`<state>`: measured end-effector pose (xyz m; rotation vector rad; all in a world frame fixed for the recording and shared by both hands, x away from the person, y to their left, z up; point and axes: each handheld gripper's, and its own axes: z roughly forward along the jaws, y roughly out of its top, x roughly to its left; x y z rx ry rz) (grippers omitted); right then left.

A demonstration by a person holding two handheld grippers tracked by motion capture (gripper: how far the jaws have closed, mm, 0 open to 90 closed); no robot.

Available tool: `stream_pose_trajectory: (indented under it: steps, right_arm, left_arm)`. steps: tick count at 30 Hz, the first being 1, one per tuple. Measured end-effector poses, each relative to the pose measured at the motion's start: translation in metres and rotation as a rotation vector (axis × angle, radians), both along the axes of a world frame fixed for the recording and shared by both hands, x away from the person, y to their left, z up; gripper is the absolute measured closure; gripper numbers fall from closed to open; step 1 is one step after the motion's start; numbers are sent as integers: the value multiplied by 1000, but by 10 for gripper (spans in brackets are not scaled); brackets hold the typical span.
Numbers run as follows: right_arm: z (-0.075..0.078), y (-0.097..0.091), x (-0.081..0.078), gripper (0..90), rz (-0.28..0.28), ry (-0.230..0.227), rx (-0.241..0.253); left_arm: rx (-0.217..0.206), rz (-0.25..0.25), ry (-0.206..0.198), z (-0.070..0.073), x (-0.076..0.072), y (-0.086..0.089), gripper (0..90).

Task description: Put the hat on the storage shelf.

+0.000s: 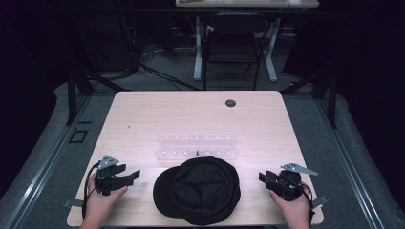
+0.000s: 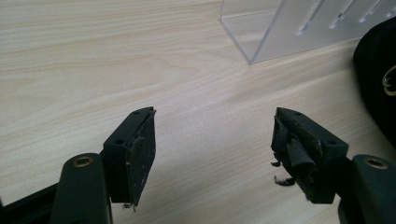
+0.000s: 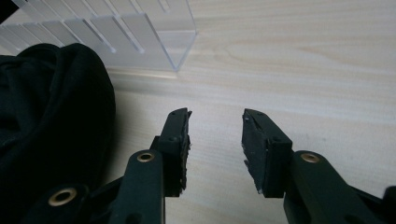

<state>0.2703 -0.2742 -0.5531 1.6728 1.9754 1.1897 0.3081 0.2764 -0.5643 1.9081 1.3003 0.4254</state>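
Cap sits at the bench's near edge, between the left gripper and right gripper, both with jaws spread and holding nothing. Looks soft, light and floppy, so I'd pinch the stiffer brim at its left.

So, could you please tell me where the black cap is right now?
In the high view the black cap lies on the table at its near edge, between the two grippers, just in front of the clear acrylic rack.
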Motion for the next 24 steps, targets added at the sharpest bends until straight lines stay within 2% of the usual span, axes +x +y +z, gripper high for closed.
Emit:
stream_pose_trajectory:
  steps: [4,7,10,11,12,13,17,19,21,24]
  right_arm:
    - [2,4,1,586,3,24,-29]
    - [6,12,-1,568,8,43,-73]
    - [8,15,-1,567,19,56,-76]
    - [12,18,-2,585,30,74,-46]
    - [12,18,-2,585,30,74,-46]
    - [19,20,-4,601,47,73,-8]
    - [25,24,-5,639,56,72,4]
    - [29,26,-5,649,62,72,-6]
    - [30,27,-4,654,68,83,16]
    - [32,31,-2,656,85,92,49]
  left_arm:
    - [-11,-2,-11,5,-4,-1,340]
    - [-12,-4,-34,11,-9,-4,354]
    - [-31,-23,-38,14,-12,-6,388]
    - [-40,-41,-37,16,-14,-8,425]
    - [-40,-52,-31,18,-16,-9,425]
    - [-47,-82,-20,22,-20,-12,454]
    - [-77,-116,-6,31,-27,-18,478]
    - [-80,-128,-12,37,-31,-21,489]
    - [-94,-154,-12,40,-35,-26,519]
    - [-93,-188,-7,42,-40,-32,545]
